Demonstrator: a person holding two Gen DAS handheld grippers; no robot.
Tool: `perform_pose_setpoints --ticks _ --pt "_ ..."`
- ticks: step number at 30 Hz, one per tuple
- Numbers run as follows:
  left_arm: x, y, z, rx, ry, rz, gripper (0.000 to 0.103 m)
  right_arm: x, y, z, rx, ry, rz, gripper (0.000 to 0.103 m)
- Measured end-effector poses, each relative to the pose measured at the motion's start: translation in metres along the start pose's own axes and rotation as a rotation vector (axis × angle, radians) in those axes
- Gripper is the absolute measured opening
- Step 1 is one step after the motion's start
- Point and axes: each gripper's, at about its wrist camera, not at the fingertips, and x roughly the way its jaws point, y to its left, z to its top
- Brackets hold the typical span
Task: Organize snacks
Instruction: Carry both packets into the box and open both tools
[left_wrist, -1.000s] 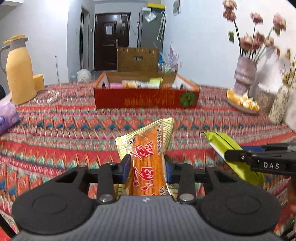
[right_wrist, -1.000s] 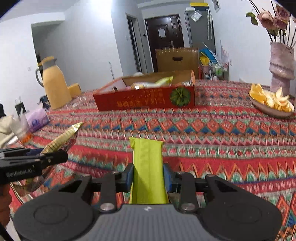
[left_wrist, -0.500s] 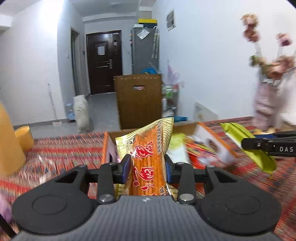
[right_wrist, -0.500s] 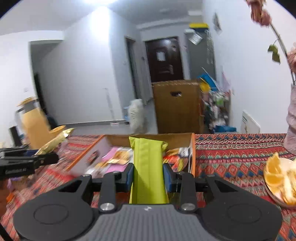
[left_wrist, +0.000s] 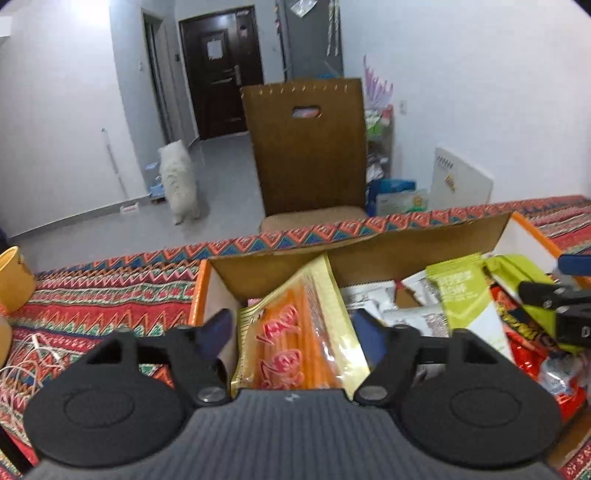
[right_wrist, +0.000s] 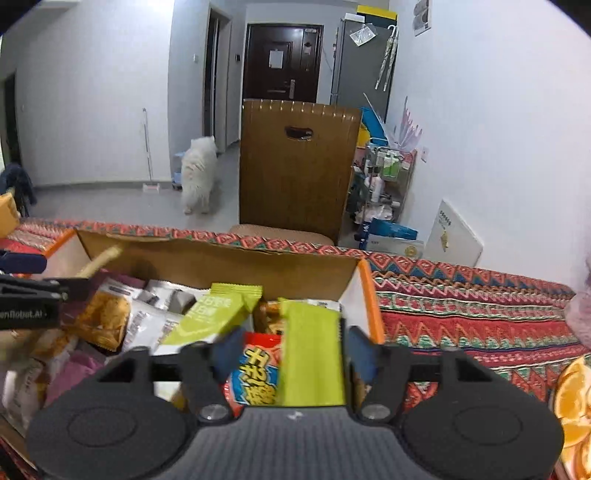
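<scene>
Gaping over the box (left_wrist: 413, 236), both tongs (left_wrist: 293, 328) (right_wrist: 288, 349) free gold-orange packet (left_wrist: 295, 332) and lime packet (right_wrist: 312, 354).

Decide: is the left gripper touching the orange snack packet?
Apart. The left wrist view shows the left gripper open, with gaps between both fingers and the orange snack packet over the box.

Beyond the fingers (left_wrist: 216, 326), a brown high-backed chair (left_wrist: 308, 144) stands against the far edge of the bench (left_wrist: 110, 291) with its patterned red cloth. Farther off to the left, a white dog (right_wrist: 199, 173) stands on the grey floor (left_wrist: 225, 173) before a dark door (right_wrist: 282, 61).
</scene>
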Motion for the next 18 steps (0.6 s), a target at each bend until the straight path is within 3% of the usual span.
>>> perform_pose_setpoints --ticks 6,10,14,18 --pt "-0.02 0.016 0.007 -0.044 -0.013 -0.006 0.082 -0.01 -0.014 0.007 0.051 -0.011 0.045 0.067" --pt "-0.051 0.024 0.017 -0.059 -0.02 -0.005 0.082 -0.041 -0.02 0.017 0.037 -0.037 0.062 0.069" --pt "-0.1 0.035 0.026 -0.105 -0.043 -0.021 0.085 -0.094 -0.026 0.03 0.013 -0.084 0.081 0.084" --pt "-0.165 0.043 0.029 -0.121 -0.082 -0.05 0.092 -0.159 -0.034 0.036 0.0 -0.131 0.095 0.087"
